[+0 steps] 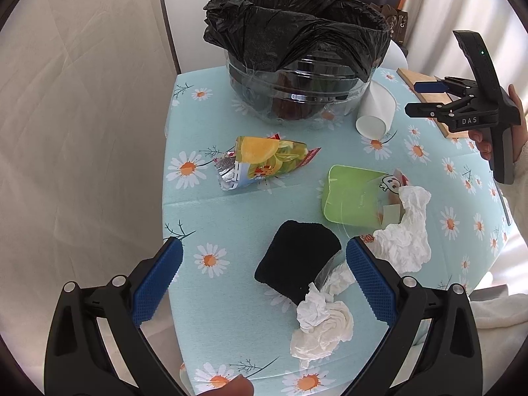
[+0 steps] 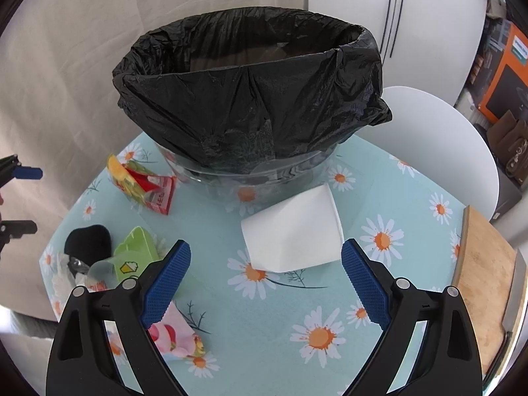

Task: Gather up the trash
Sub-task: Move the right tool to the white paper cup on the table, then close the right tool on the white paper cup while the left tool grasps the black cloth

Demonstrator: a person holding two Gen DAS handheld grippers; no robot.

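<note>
Before the bin (image 1: 297,62), from the left wrist: left gripper (image 1: 264,283) spread wide, empty, above crumpled tissue (image 1: 321,326) and black cloth (image 1: 297,260); snack wrapper (image 1: 264,161), green packet (image 1: 356,194) nearer the bin; little apparently collected.

Against the bin, from the right wrist: right gripper (image 2: 265,280) agape, empty, facing tipped white paper cup (image 2: 293,231); most trash seemingly left.

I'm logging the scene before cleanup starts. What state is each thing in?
Left gripper: open, empty.
Right gripper: open, empty.
Trash bin: upright, black liner open.
Paper cup: lying on its side.
Snack wrapper: torn open, flat.
Tissues: crumpled.
Green container: tipped over.
Black cloth: lying flat.
</note>
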